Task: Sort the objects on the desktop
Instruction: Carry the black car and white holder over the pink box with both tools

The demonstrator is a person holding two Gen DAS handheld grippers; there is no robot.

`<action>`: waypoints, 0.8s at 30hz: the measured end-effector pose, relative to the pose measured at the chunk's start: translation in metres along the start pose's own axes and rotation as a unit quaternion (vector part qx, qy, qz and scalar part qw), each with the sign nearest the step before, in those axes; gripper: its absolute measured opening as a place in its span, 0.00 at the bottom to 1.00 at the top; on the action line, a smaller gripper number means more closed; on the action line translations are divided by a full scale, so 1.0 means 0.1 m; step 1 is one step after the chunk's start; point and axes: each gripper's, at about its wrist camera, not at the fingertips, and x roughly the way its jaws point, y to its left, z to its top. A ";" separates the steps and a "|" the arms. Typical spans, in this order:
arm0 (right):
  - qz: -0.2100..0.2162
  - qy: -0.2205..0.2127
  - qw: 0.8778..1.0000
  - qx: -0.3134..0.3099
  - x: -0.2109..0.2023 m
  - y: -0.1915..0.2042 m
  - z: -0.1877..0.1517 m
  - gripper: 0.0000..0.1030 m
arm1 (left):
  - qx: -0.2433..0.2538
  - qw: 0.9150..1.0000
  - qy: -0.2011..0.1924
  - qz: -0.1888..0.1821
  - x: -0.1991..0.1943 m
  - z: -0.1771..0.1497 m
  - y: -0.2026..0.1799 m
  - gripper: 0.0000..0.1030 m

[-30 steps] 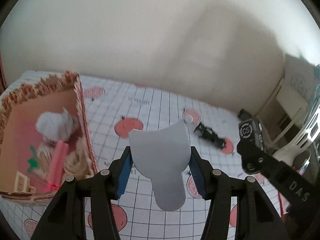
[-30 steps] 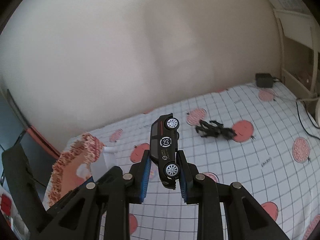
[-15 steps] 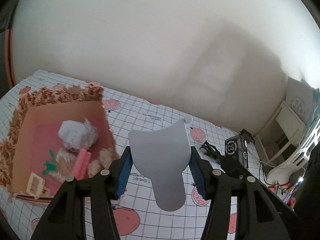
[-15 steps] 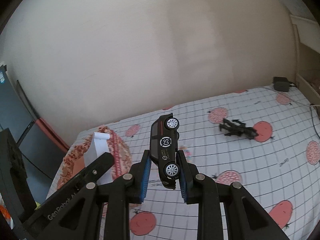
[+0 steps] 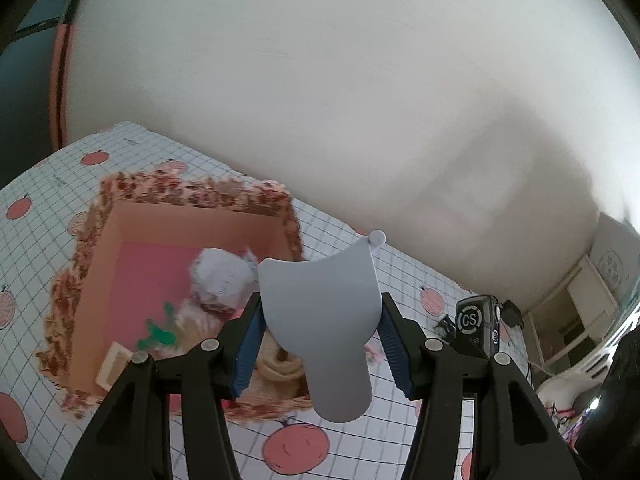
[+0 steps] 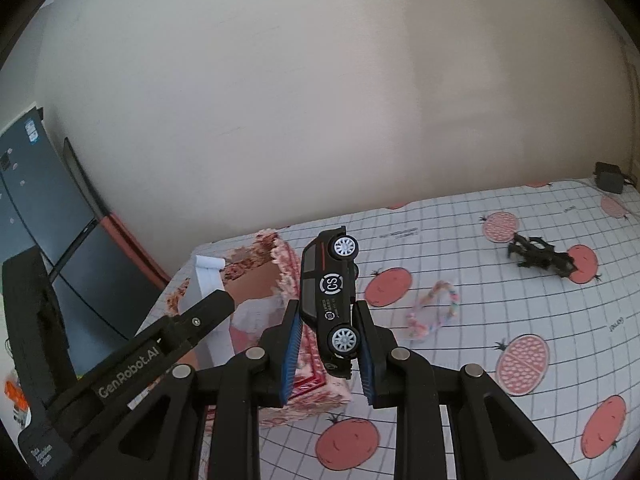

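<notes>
Grey plastic scoop point(image 5: 320, 320) clamped between the left gripper point(image 5: 320, 340) pads, angled downward above the pink patterned box point(image 5: 100, 248). Black toy car point(image 6: 330, 300) pinched nose-up in the right gripper point(image 6: 326, 348), tilted down just beside that box on the checked tablecloth point(image 6: 460, 380).

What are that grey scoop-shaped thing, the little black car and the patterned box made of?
The grey scoop looks like matte moulded plastic: smooth, one even colour, thin curved wall. The black car seems glossy painted metal or plastic, which one I cannot tell, with printed markings and silvery wheels. The patterned box appears to be cardboard: plain tan inner walls and a printed outside.
</notes>
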 end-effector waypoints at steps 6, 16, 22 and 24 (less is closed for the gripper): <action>0.011 0.009 1.000 -0.014 0.08 0.22 -0.08 0.27 | -0.043 0.999 -0.008 0.023 -0.08 0.08 0.34 0.55; 0.029 0.017 0.999 -0.038 0.18 0.49 -0.17 0.27 | -0.084 0.995 -0.019 0.050 -0.21 0.13 0.69 0.55; 0.037 0.028 0.998 -0.043 0.29 0.61 -0.22 0.27 | -0.101 0.992 -0.027 0.064 -0.26 0.15 0.83 0.55; 0.039 0.031 0.998 -0.043 0.31 0.64 -0.25 0.27 | -0.109 0.991 -0.028 0.068 -0.28 0.14 0.89 0.55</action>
